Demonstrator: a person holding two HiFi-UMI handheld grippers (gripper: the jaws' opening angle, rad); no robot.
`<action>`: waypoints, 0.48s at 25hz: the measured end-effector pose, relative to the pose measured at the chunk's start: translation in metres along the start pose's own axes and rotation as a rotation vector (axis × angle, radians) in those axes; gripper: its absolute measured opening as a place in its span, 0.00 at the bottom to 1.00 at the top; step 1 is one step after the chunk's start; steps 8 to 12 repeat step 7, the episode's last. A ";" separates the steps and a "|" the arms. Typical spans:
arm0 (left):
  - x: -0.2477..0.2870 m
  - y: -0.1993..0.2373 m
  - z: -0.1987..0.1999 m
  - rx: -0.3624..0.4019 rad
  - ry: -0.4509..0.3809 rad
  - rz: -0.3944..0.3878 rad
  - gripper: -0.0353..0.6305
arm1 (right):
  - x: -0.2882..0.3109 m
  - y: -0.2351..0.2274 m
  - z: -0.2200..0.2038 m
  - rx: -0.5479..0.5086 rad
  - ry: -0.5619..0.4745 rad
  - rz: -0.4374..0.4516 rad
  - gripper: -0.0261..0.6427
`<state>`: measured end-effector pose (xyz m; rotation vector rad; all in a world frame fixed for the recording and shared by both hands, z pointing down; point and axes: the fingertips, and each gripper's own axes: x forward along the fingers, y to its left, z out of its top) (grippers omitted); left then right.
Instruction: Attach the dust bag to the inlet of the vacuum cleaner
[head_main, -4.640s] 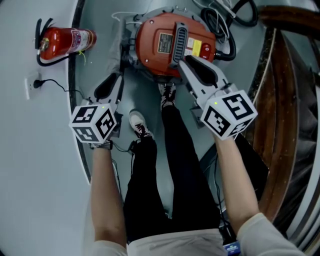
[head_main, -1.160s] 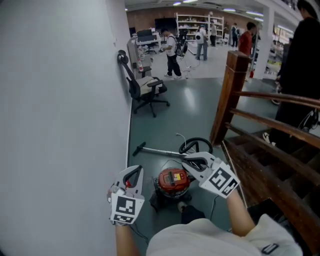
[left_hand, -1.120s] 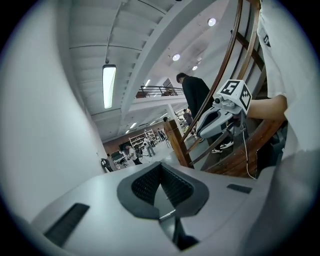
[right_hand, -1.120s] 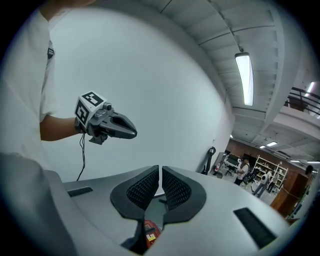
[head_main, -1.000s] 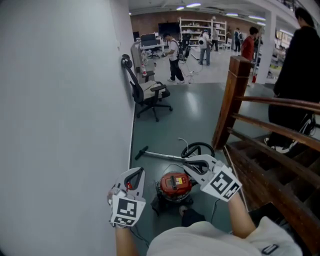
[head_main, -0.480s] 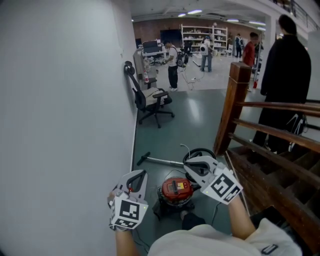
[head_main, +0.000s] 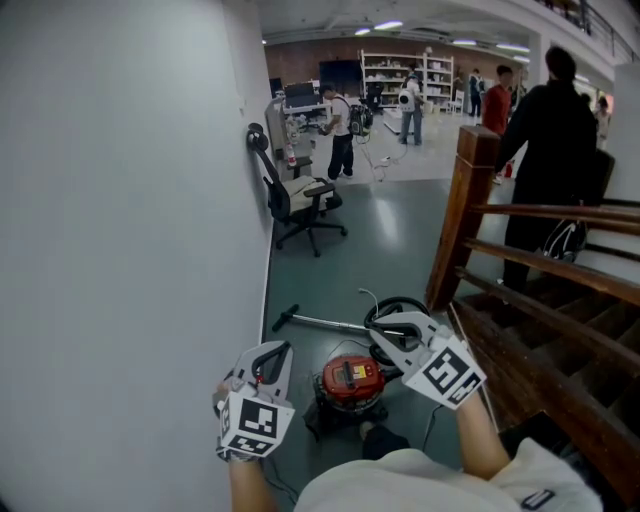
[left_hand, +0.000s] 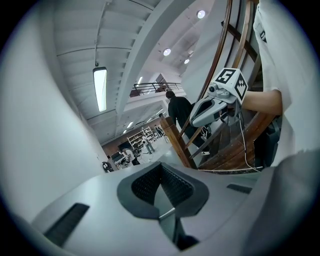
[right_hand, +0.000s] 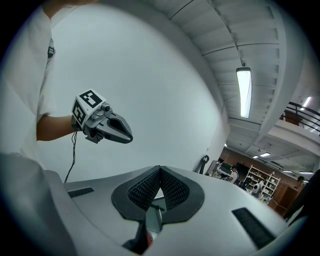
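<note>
**Red vacuum on the floor, both grippers shut and empty**

Red is what I'm steering by: the red, drum-shaped vacuum cleaner (head_main: 352, 378) sits on the grey-green floor (head_main: 370, 250), below and between my two tools. Its black coiled hose (head_main: 397, 304) and long metal wand (head_main: 312, 322) lie just beyond it. My head camera looks along the hall, with the plain white wall (head_main: 120, 200) on my left and the brown wooden stair railing (head_main: 470, 200) on my right.

The left gripper (head_main: 273, 351) is near the wall, its ribbed pads pressed together with nothing between them. The right gripper (head_main: 386, 322) shows over the hose side of the canister, its jaws also closed tight on nothing. Both are held roughly level, clear of the machine and touching nothing.

The dust bag? I can't pick it out in any view. The inlet isn't showing either, because the canister is small here and seen from its top. So I judge that no handling is in hand. Either the bag is already on or I haven't begun, and I can't tell which from here.

For the next move I'd tip my head down and bring the canister's inlet side into view, then find the bag. The jaws must open before I reach. I'd expect to pinch the bag by its stiff collar rather than its soft body. The other gripper would steady the canister while I line the collar up squarely with the inlet.
</note>
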<state>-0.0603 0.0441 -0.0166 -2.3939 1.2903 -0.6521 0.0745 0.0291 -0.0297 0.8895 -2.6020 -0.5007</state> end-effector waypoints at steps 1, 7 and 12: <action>-0.001 0.001 0.000 -0.001 -0.001 0.000 0.06 | 0.001 0.001 0.001 0.000 0.000 0.001 0.08; -0.004 0.006 -0.002 -0.002 -0.005 0.001 0.06 | 0.005 0.003 0.006 0.004 -0.010 0.007 0.08; -0.004 0.006 -0.002 -0.002 -0.005 0.001 0.06 | 0.005 0.003 0.006 0.004 -0.010 0.007 0.08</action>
